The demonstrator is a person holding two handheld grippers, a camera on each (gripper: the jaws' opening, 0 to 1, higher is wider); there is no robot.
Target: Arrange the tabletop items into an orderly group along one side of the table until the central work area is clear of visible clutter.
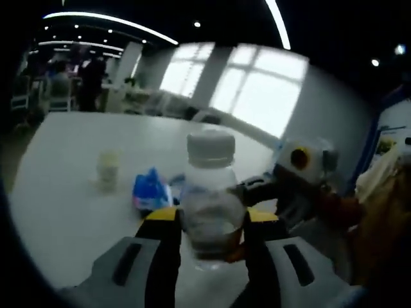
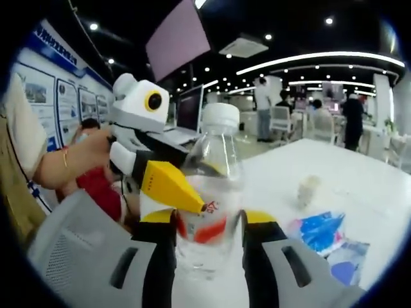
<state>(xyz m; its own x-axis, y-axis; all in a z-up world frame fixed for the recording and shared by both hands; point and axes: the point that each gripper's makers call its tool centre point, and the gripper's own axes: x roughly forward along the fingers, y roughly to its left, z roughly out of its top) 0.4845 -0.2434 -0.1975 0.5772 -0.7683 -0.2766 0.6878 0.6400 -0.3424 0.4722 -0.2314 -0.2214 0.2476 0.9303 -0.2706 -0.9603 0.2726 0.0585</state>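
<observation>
A clear plastic bottle [image 1: 210, 205] with a white cap stands upright between the black-and-yellow jaws of my left gripper [image 1: 212, 221], which is shut on its lower body. My right gripper [image 1: 260, 187] reaches in from the right and touches the same bottle. In the right gripper view the bottle [image 2: 215, 160], with a red label low down, sits between the jaws of my right gripper [image 2: 209, 224], shut on it. My left gripper [image 2: 186, 192] comes in from the left, one yellow jaw across the bottle's front.
On the white table [image 1: 64, 192] beyond the bottle are a small pale cup [image 1: 108, 168] and a crumpled blue packet [image 1: 149, 191]. The cup [image 2: 309, 190], blue packet [image 2: 318, 230] and a flat pale-blue wrapper [image 2: 347, 260] lie to the right. A person's hand [image 2: 70, 163] holds the left gripper.
</observation>
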